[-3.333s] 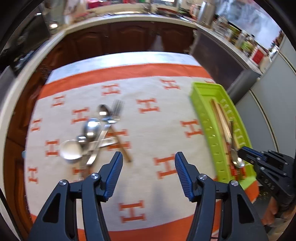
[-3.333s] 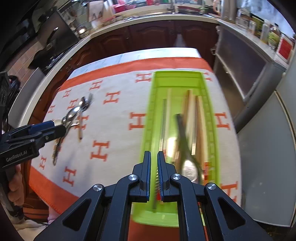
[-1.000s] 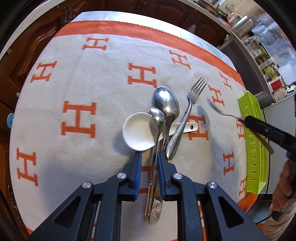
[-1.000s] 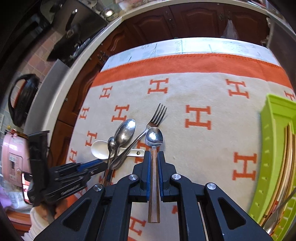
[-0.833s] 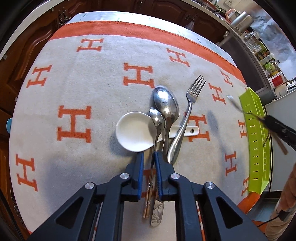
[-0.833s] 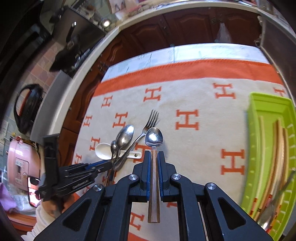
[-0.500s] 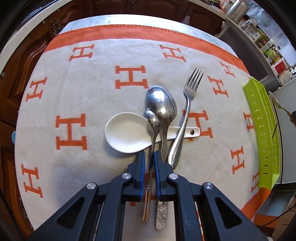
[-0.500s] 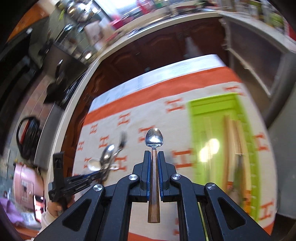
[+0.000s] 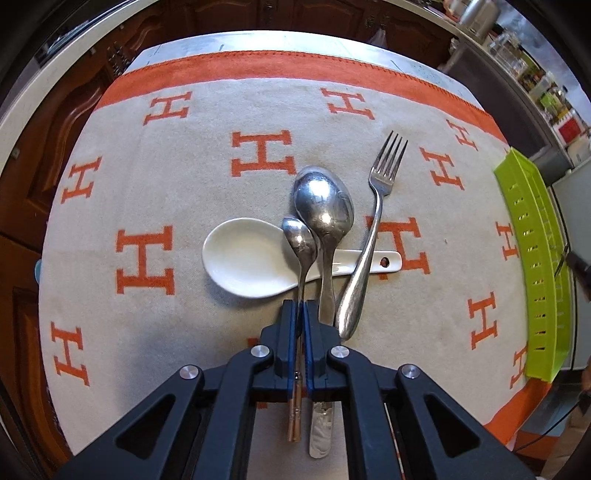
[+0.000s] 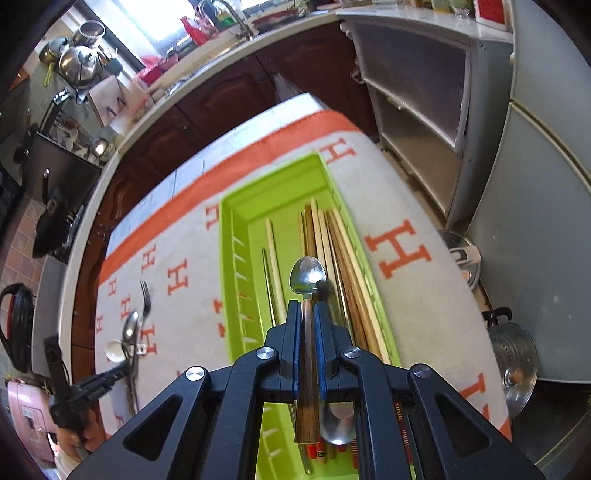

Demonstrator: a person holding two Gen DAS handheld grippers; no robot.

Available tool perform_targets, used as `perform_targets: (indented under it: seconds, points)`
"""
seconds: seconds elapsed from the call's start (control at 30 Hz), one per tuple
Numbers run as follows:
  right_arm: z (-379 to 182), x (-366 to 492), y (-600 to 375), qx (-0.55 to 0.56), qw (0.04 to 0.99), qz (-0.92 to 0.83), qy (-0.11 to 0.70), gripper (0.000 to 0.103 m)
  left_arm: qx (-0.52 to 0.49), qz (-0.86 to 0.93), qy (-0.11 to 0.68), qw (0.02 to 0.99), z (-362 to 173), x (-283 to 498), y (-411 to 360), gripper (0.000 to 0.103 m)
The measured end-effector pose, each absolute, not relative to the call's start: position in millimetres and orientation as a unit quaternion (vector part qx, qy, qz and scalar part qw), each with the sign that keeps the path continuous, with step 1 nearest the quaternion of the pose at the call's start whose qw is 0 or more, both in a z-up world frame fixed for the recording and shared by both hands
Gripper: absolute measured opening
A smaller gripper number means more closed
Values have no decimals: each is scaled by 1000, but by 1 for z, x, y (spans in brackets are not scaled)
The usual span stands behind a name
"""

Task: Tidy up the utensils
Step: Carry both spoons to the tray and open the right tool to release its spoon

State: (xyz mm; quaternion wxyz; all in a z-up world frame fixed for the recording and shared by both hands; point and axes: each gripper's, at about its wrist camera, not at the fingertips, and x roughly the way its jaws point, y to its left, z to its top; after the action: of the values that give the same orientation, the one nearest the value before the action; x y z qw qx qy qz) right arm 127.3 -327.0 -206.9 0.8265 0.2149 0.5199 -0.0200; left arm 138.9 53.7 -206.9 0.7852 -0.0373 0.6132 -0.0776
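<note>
Left gripper now pinched onto small spoon stem, pile at 12 o'clock on surface. Right gripper, clamping wooden-handled spoon, has swung over green tray: deposit imminent.

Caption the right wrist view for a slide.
Right gripper holds a wooden-handled spoon above the green tray of chopsticks.

Light: bright daylight from the far window
Glare: on the large spoon
Blur: right view smeared
Edges: fisheye-bent, dark corners
</note>
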Motion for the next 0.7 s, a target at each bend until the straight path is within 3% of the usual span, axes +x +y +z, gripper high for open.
perform_targets:
  seconds: [0.2, 0.7]
  points:
    - [-227, 129, -317, 222, 815, -12, 536, 7, -90, -74, 612, 782, -203, 129, 72, 1]
    - [-208, 122, -292, 209, 818, 34, 535, 9, -135, -114, 574, 800, -148, 93, 78, 1]
